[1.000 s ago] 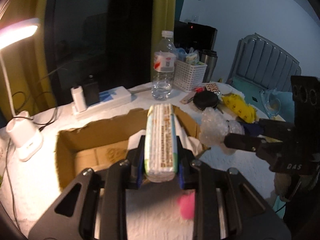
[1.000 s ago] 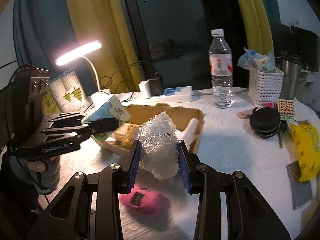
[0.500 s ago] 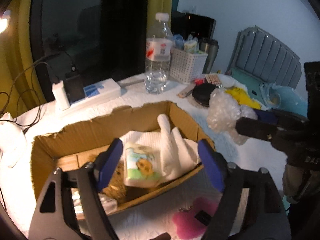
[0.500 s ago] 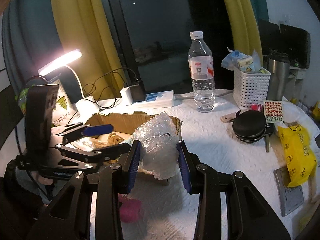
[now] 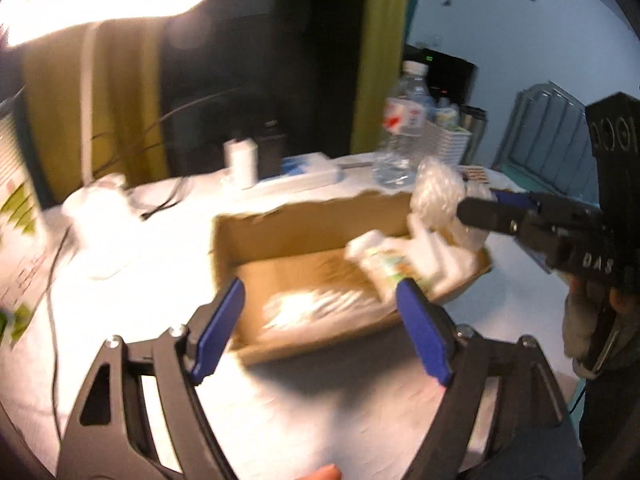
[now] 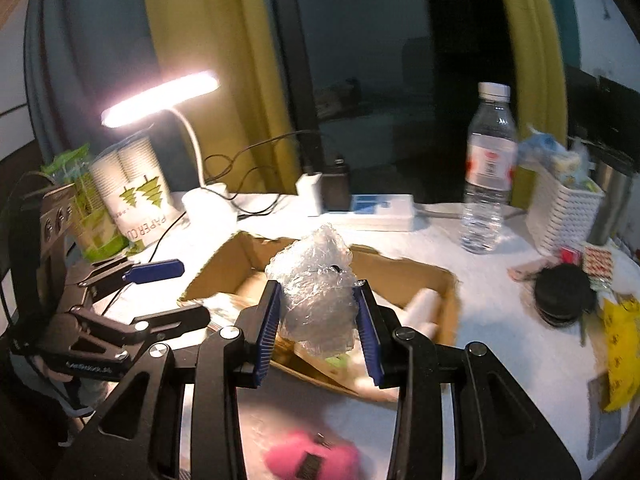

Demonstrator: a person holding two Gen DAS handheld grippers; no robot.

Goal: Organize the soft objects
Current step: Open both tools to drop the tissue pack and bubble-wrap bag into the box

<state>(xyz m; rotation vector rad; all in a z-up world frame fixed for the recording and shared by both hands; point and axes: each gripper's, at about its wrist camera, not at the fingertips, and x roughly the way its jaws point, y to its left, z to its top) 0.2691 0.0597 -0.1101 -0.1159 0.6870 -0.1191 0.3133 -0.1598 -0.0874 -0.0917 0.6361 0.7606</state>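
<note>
An open cardboard box (image 5: 316,216) (image 6: 404,276) sits on the white table. Inside lie a printed tissue pack (image 5: 390,266) and a white cloth (image 5: 430,246). My left gripper (image 5: 320,322) is open and empty, just in front of the box; it also shows in the right wrist view (image 6: 168,288). My right gripper (image 6: 318,330) is shut on a wad of clear bubble wrap (image 6: 316,296) and holds it over the box's near edge; the wad also shows in the left wrist view (image 5: 438,196). A pink plush (image 6: 312,456) lies on the table below my right gripper.
A lit desk lamp (image 6: 160,98) stands at the left, beside a paper cup pack (image 6: 132,196). A water bottle (image 6: 488,168), white basket (image 6: 564,216), power strip (image 6: 376,210), black round case (image 6: 564,292) and yellow bag (image 6: 620,356) stand behind and right of the box.
My left gripper opened and dropped the tissue pack into the box, then pulled back and swung left. My right gripper moved over the box with the bubble wrap.
</note>
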